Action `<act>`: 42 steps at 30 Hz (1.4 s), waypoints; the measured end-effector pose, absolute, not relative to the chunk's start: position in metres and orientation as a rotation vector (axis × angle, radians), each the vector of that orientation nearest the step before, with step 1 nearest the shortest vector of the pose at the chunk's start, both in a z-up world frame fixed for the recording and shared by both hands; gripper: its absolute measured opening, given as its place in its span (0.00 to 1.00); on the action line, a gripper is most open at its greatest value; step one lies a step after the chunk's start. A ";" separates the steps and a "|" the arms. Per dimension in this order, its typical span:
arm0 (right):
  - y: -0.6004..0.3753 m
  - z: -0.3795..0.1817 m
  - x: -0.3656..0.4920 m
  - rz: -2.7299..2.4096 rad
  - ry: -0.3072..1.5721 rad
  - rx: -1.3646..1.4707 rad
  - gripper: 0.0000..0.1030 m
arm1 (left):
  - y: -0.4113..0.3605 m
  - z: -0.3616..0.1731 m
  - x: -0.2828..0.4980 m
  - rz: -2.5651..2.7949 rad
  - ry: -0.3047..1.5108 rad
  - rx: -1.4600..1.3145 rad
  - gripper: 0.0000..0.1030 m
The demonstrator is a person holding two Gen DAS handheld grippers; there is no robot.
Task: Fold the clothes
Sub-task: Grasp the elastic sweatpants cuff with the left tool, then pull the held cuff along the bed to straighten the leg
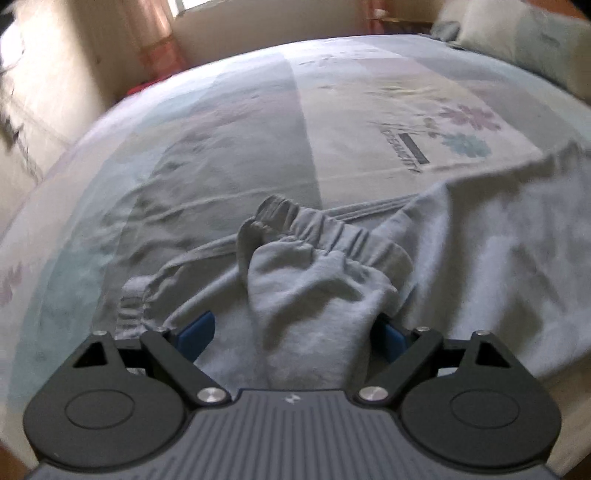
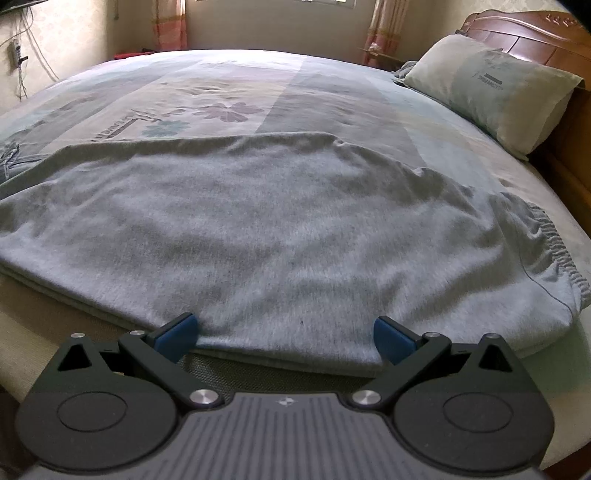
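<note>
Big bed (image 2: 332, 92) with a flowery sheet takes up most of the room, pillow (image 2: 491, 81) up by the wooden headboard (image 2: 535, 33). Grey sweatpants (image 2: 240, 229) lie spread across the near side, bunched cuffs (image 1: 295, 236) at the left end. Left gripper (image 1: 291, 332) is spread wide with fabric heaped between its fingers, not pinched. Right gripper (image 2: 284, 336) is released too, at the near edge of the pants.

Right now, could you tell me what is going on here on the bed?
A person is folding grey sweatpants on the bed with tongs in each hand. The left tongs stand open around a bunched cuffed leg end, the fabric lying between the blue pads without being clamped. The right tongs are open at the near edge of the flattened garment, near the elastic waistband. Nothing is gripped yet.
</note>
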State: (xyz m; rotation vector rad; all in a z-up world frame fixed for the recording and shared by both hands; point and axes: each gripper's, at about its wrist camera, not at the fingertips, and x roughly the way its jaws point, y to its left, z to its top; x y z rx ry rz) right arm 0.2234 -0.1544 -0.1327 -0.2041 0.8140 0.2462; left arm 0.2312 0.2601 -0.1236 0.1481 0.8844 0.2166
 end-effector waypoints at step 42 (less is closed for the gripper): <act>-0.075 -0.102 0.176 0.599 0.530 -0.452 1.00 | 0.378 -0.146 0.231 0.191 0.690 -0.161 0.33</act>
